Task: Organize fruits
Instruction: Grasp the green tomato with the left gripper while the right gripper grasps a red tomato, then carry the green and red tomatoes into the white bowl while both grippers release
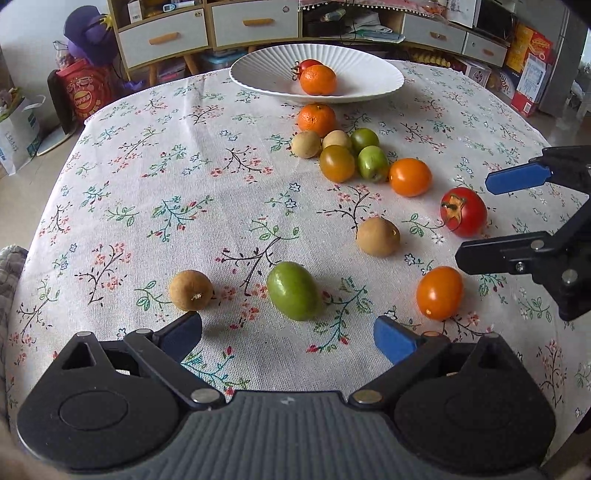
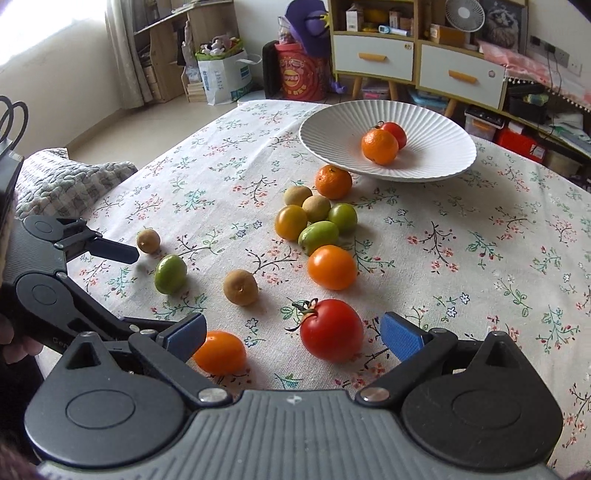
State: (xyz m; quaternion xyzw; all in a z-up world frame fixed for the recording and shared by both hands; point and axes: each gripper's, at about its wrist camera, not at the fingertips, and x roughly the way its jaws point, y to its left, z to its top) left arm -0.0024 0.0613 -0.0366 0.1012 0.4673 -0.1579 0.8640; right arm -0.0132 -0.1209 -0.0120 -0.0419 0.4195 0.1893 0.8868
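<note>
A white ribbed plate point(image 1: 266, 70) point(image 2: 436, 147) at the far side of the table holds a mandarin point(image 1: 317, 79) and a small red tomato point(image 1: 308, 64). Several fruits lie loose on the floral cloth point(image 1: 166, 166). My left gripper point(image 1: 290, 334) is open, low over the cloth, with a green fruit point(image 1: 293, 290) just ahead of its fingers and a brown longan point(image 1: 191, 290) to its left. My right gripper point(image 2: 295, 336) is open around a red tomato point(image 2: 330, 330). An orange tomato point(image 2: 219, 350) lies beside its left finger.
A tight group of fruits point(image 1: 340, 151) lies in front of the plate, led by a mandarin point(image 1: 316, 117). A brown longan point(image 1: 378, 236) and an orange tomato point(image 1: 410, 176) lie between the group and the grippers. Drawers point(image 1: 255, 22) and bags point(image 1: 18, 129) stand beyond the table.
</note>
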